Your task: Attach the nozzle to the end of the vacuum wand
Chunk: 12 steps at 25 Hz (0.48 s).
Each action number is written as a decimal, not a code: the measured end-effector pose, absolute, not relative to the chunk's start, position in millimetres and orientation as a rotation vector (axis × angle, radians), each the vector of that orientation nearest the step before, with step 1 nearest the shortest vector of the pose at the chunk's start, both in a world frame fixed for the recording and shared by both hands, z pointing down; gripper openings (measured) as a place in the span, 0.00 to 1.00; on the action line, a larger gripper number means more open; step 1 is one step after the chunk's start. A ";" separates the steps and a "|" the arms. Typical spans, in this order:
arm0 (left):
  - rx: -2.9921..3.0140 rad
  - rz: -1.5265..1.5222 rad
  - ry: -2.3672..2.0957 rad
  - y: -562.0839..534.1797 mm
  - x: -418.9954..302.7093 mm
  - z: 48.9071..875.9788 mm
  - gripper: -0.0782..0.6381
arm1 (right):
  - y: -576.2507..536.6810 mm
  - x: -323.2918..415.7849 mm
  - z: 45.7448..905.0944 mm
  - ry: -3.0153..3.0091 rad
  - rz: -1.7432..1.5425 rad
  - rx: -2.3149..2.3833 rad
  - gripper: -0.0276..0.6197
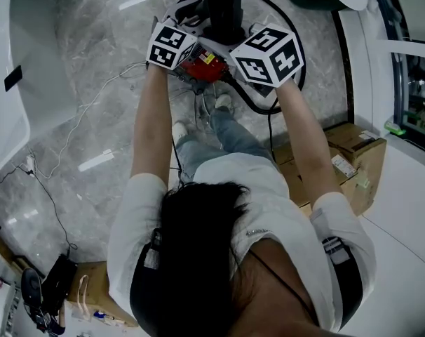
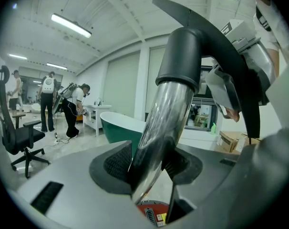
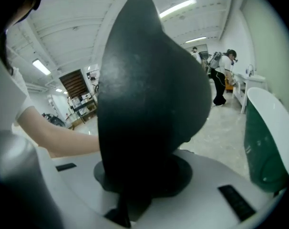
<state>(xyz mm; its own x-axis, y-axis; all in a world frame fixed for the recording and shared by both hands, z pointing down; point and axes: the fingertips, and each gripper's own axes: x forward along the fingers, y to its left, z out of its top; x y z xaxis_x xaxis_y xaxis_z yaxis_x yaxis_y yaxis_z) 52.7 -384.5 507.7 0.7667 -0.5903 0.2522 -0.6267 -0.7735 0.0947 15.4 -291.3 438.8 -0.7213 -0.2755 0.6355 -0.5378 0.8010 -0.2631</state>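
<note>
Left gripper view shows the black nozzle fitted as a collar over the upper end of the chrome wand, with a curved black arm of it sweeping off to the right. The wand runs down from that collar, tilted, and passes straight between the jaws of the left gripper; the ribbed pads are closed against the tube on both sides, so this gripper is clamped on the wand below the nozzle. Right gripper view is filled by the bulging black body of the nozzle, which stands between the jaws of the right gripper and is clamped there at its narrow lower part. Whether the nozzle is fully seated on the wand cannot be told. Head view shows both grippers held out in front of the person, close together, with a red vacuum body between and just below them. Beyond lie a grey marble floor and cardboard boxes at the person's right. A green bathtub, an office chair and several people stand well apart in the background.
</note>
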 end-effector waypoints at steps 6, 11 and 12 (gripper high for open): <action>2.805 0.367 -0.892 -375.1 57.1 513.8 0.37 | -283.2 24.5 450.8 -2.325 0.374 0.533 0.18; 2.797 0.371 -0.908 -370.5 56.2 515.5 0.37 | -278.8 28.0 455.6 -2.304 0.286 0.506 0.18; 2.792 0.361 -0.924 -370.0 56.7 515.5 0.37 | -278.0 29.0 455.6 -2.315 0.305 0.519 0.18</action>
<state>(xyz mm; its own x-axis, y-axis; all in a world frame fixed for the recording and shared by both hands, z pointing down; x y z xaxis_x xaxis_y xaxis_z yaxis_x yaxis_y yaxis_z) 56.7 -370.0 515.5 0.7776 -0.5614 0.2831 -0.6047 -0.7912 0.0917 29.0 -278.0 455.6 -0.6507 -0.2770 0.7070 -0.4509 0.8901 -0.0662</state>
